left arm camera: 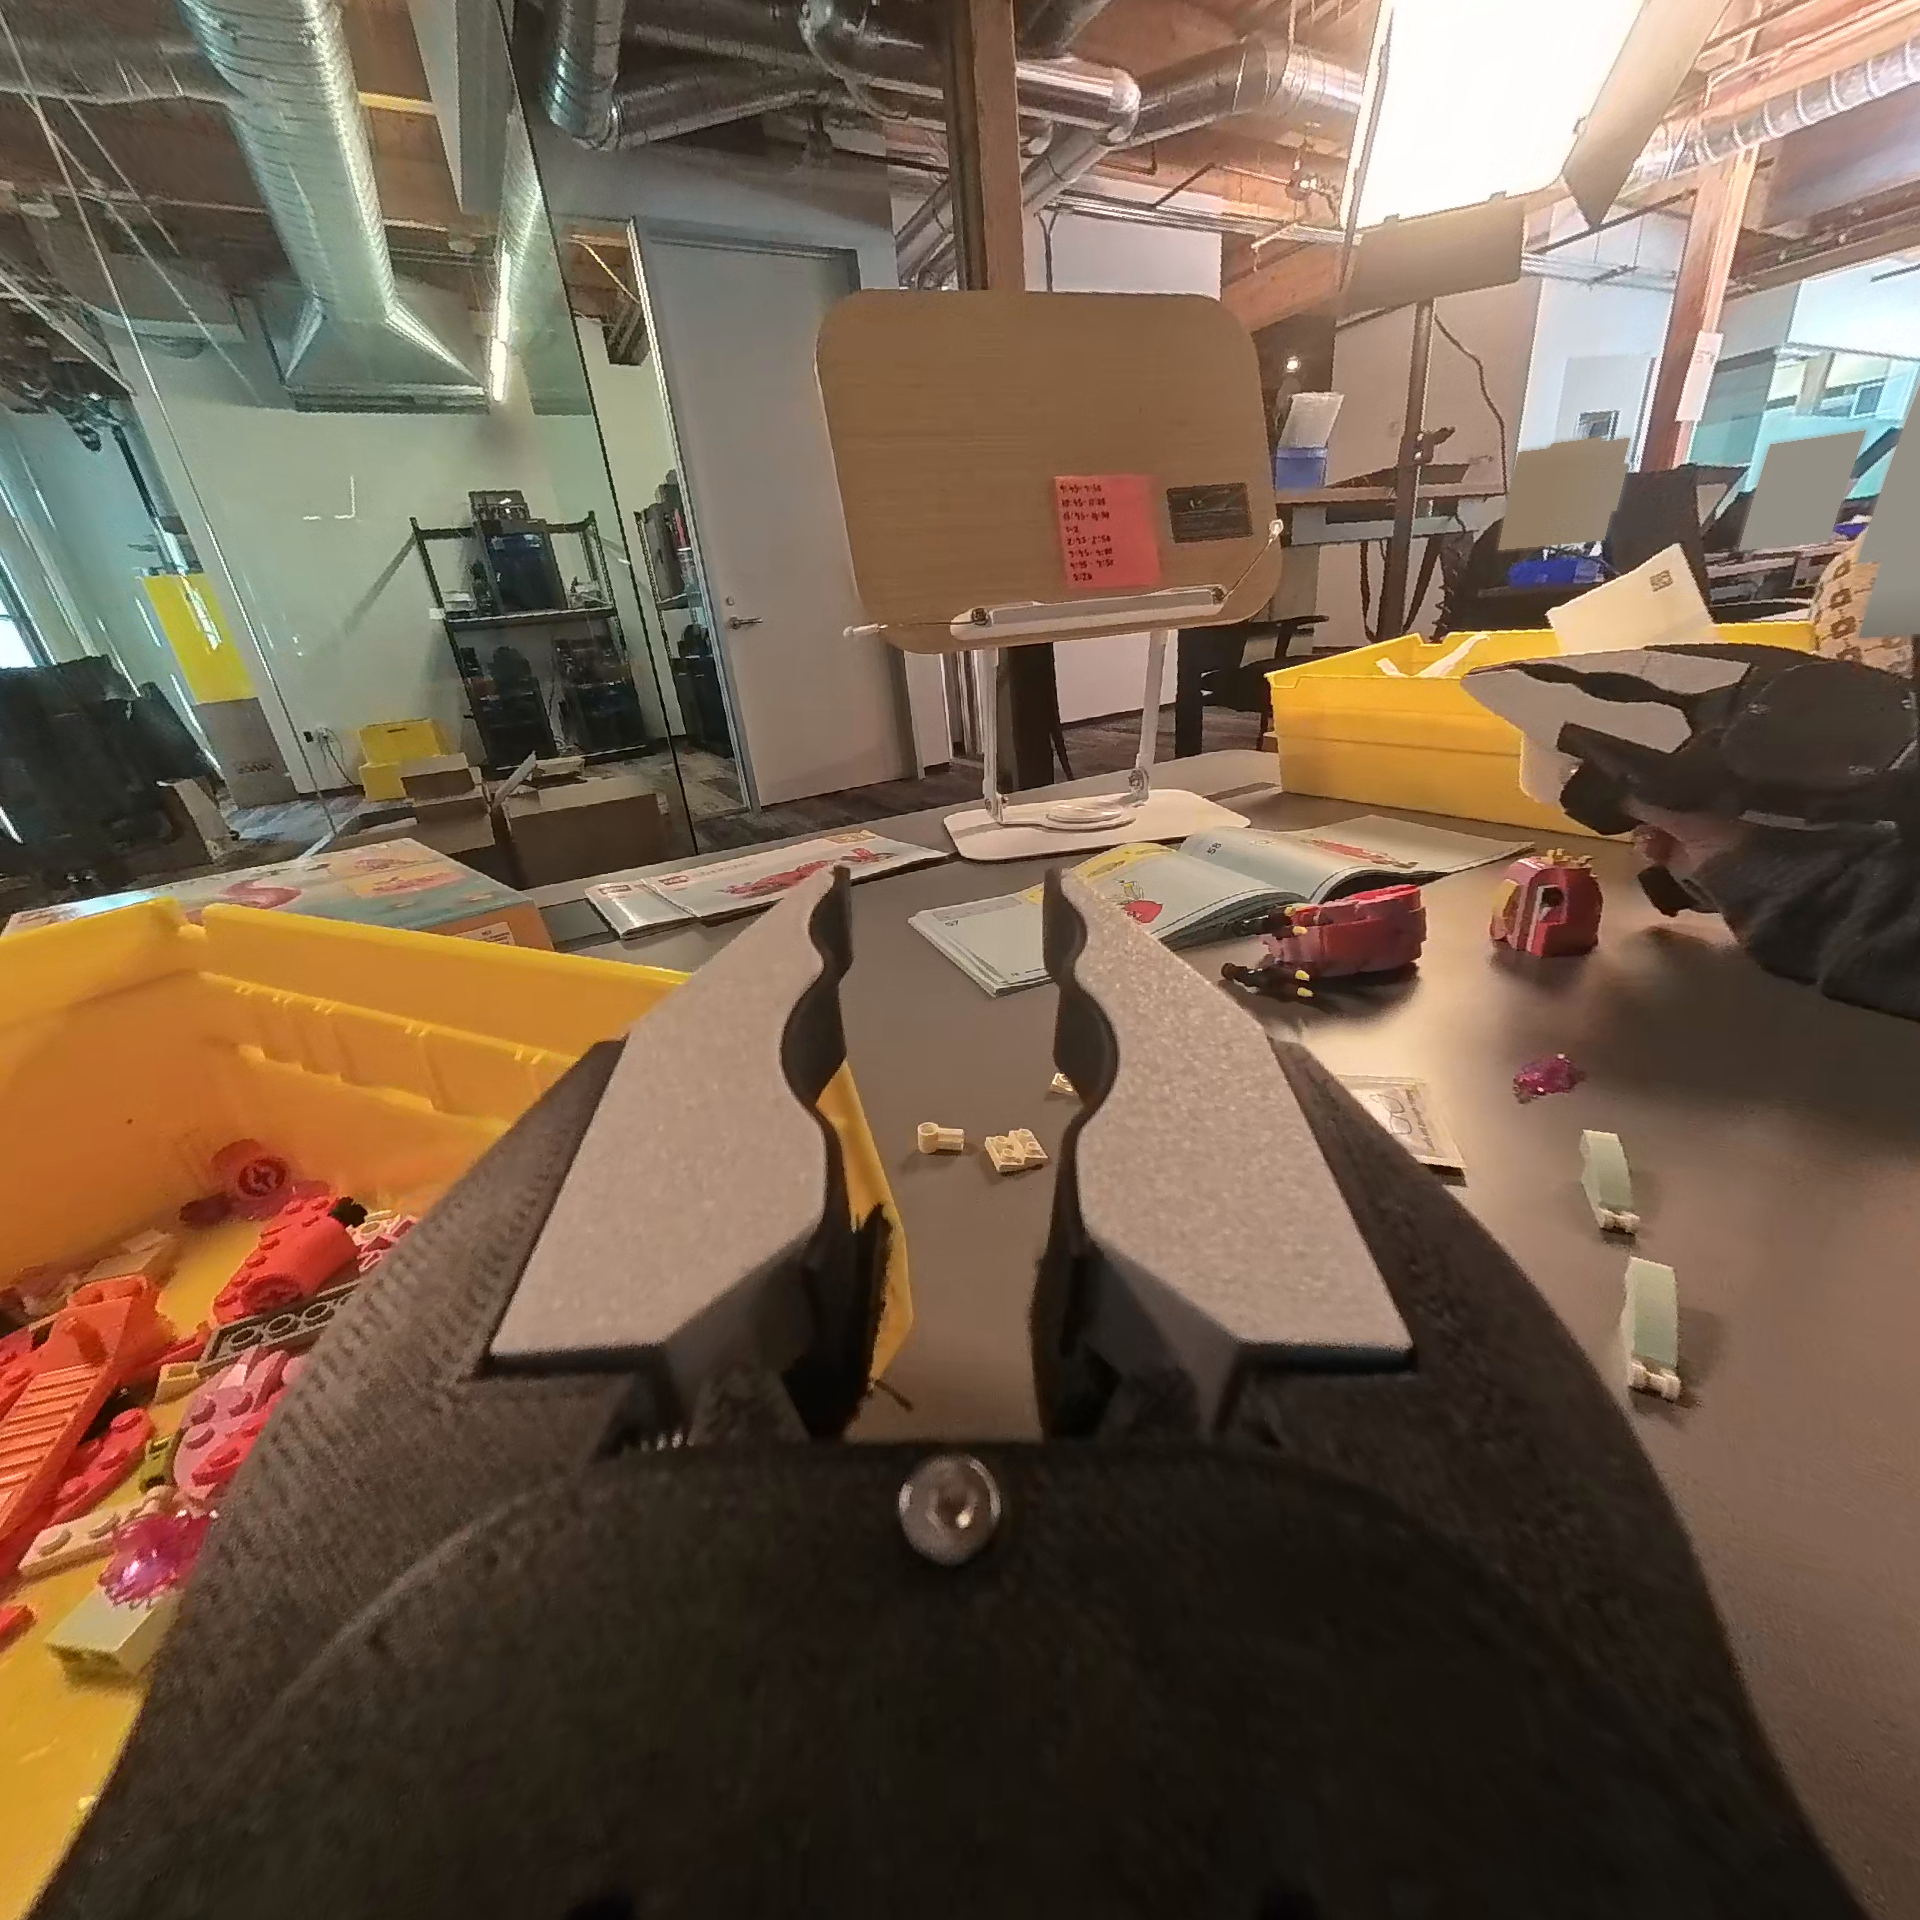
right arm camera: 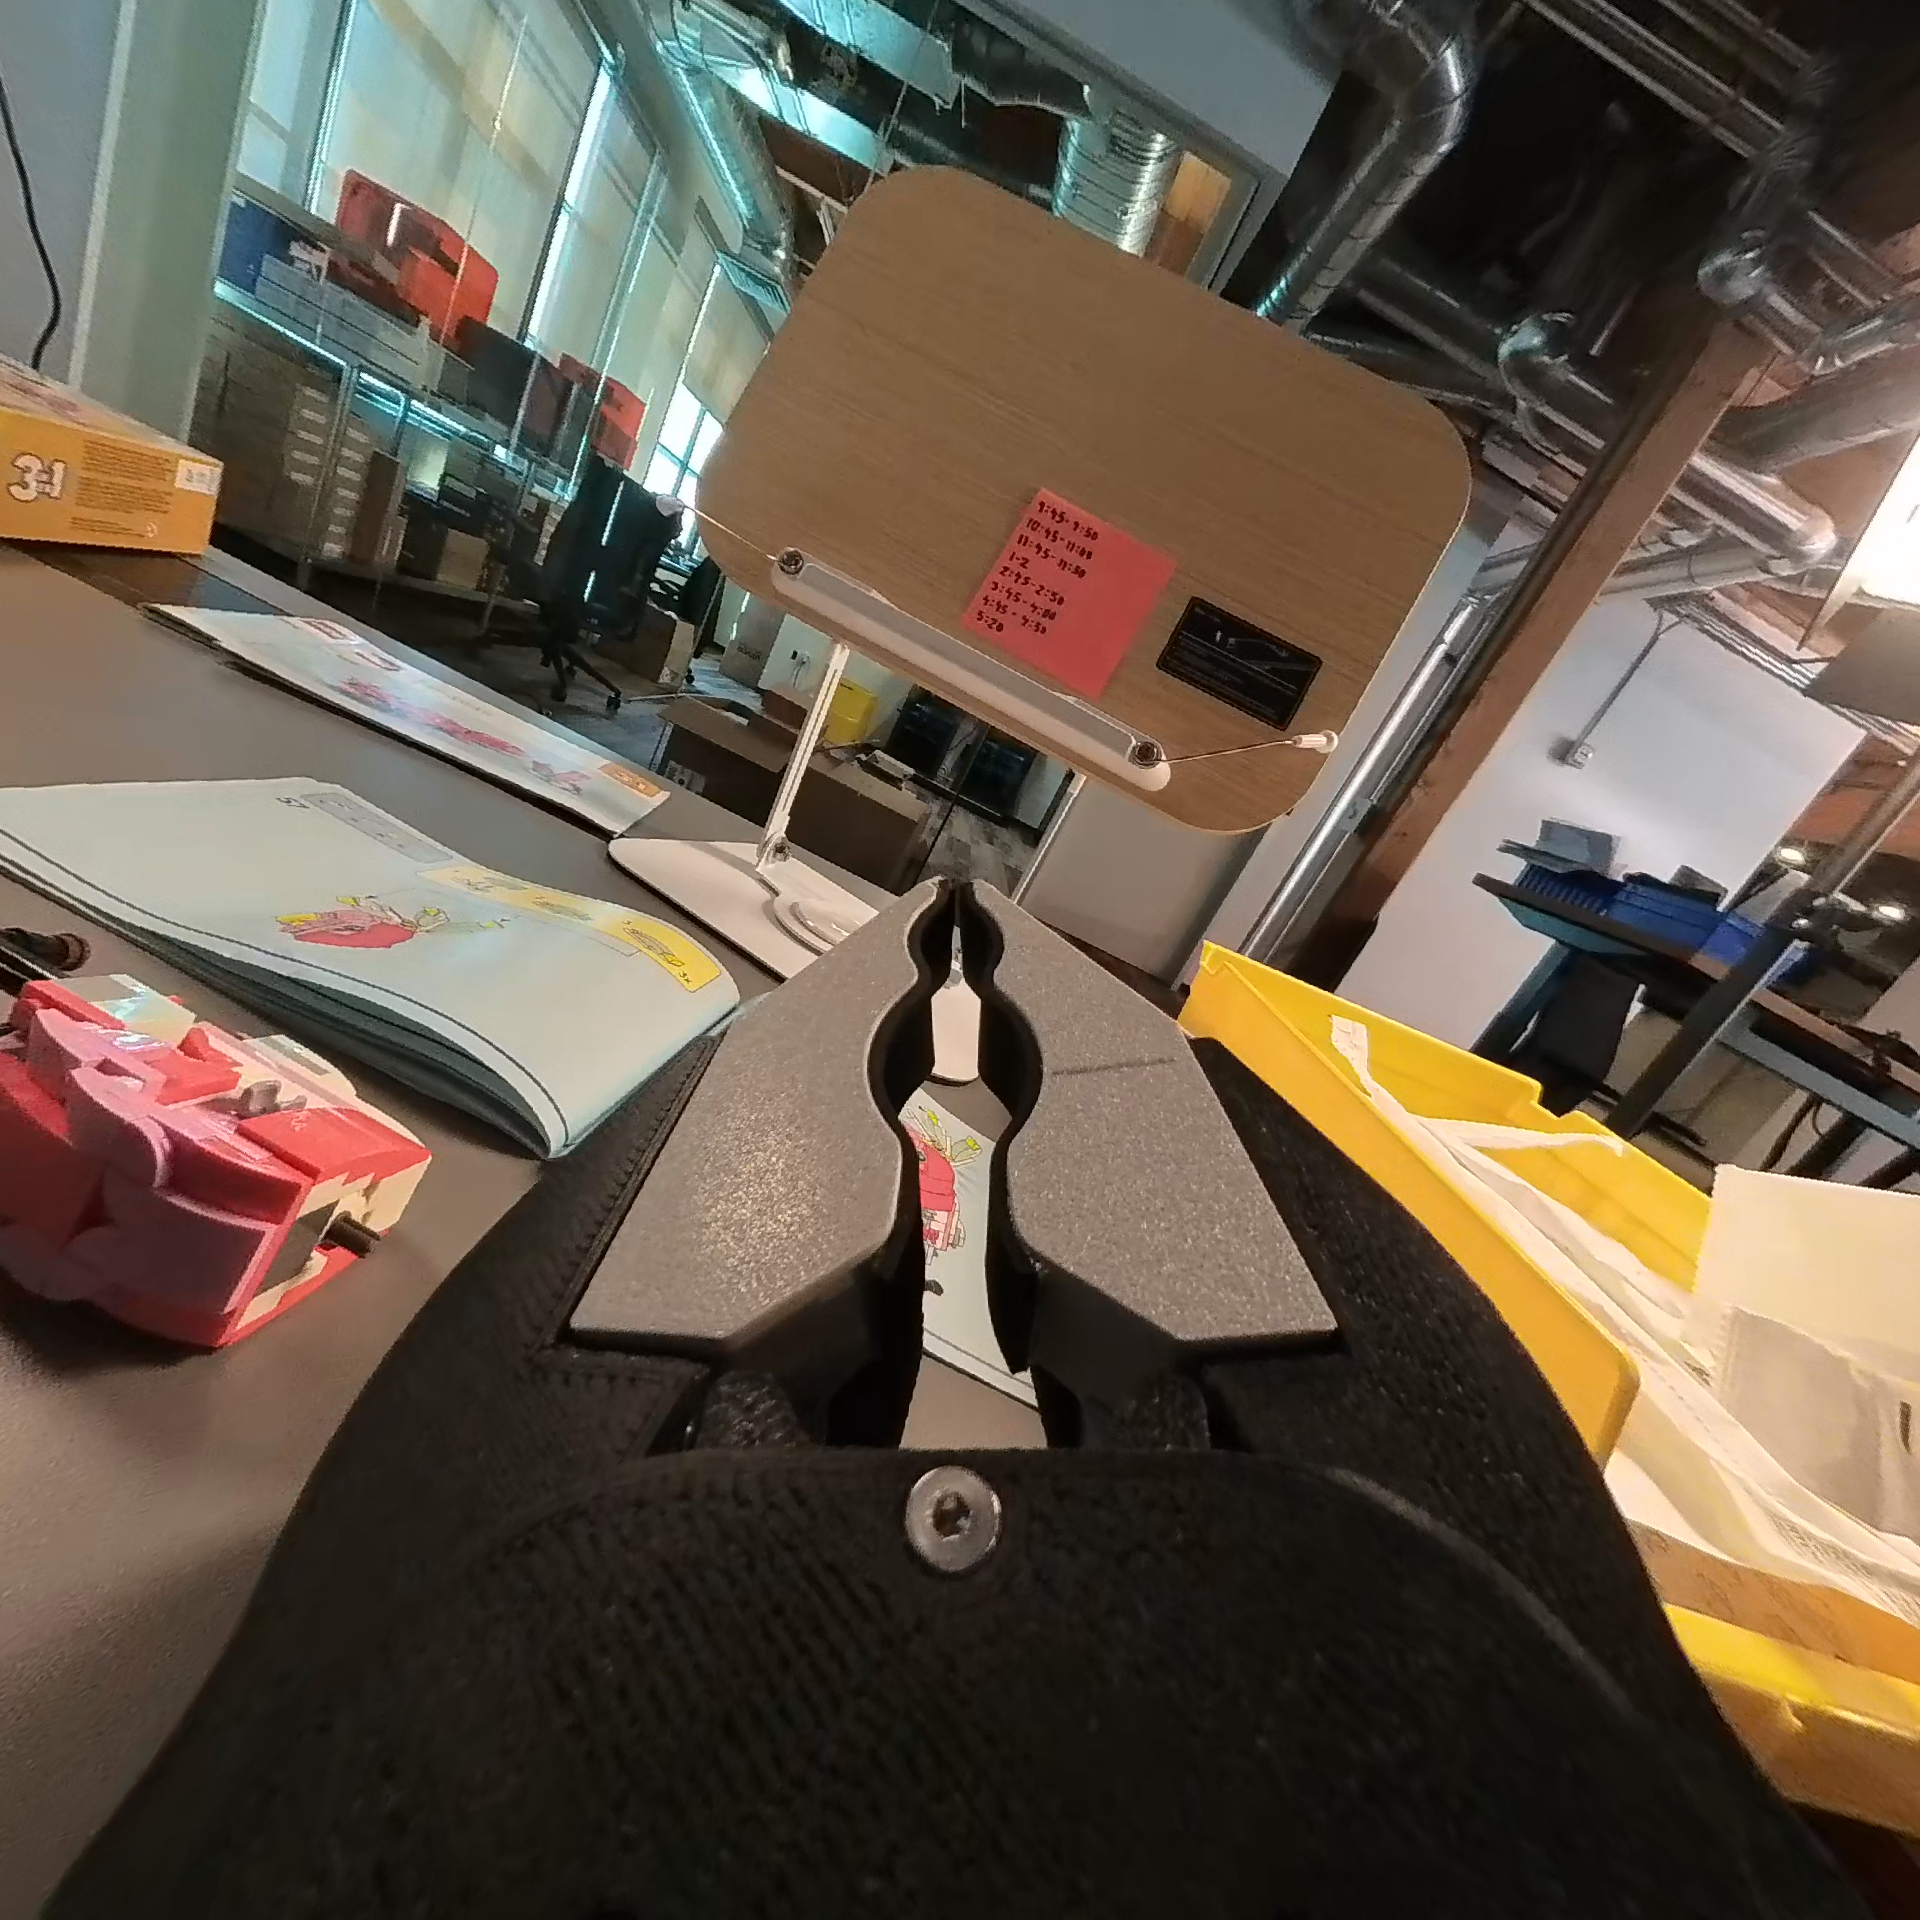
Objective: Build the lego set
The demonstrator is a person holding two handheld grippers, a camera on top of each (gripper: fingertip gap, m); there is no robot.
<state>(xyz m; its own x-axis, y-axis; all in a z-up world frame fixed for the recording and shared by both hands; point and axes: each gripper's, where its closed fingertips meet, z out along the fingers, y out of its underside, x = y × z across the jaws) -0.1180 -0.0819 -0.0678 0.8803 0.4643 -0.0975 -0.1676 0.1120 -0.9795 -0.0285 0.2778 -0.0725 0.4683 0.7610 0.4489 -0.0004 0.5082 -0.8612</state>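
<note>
My left gripper (left arm camera: 945, 883) is open with nothing between its fingers. It hovers over the dark table (left arm camera: 1351, 1455), beside a yellow bin (left arm camera: 312, 1029) of red and pink bricks. Small tan pieces (left arm camera: 1013, 1148) lie on the table below its fingers. My right gripper (right arm camera: 951, 888) is shut, fingertips together, and I see nothing between them. It is low over the table next to an open instruction booklet (right arm camera: 312, 914) and a pink-red brick build (right arm camera: 177, 1174). It also shows in the left wrist view (left arm camera: 1558, 707) at the right. The booklet (left arm camera: 1195, 894) lies ahead of my left gripper.
A wooden book stand (left arm camera: 1049, 478) stands at the table's far edge. A second yellow bin (right arm camera: 1455, 1091) holds paper bags at the right. Two dark red builds (left arm camera: 1340, 925) (left arm camera: 1543, 904), pale green pieces (left arm camera: 1605, 1174), a magenta piece (left arm camera: 1546, 1075) and closed booklets (left arm camera: 748, 883) lie about. My right fingertips sit around 35 cm from my left ones. It is some 20 cm from my right tips to the magenta piece (left arm camera: 1546, 1075).
</note>
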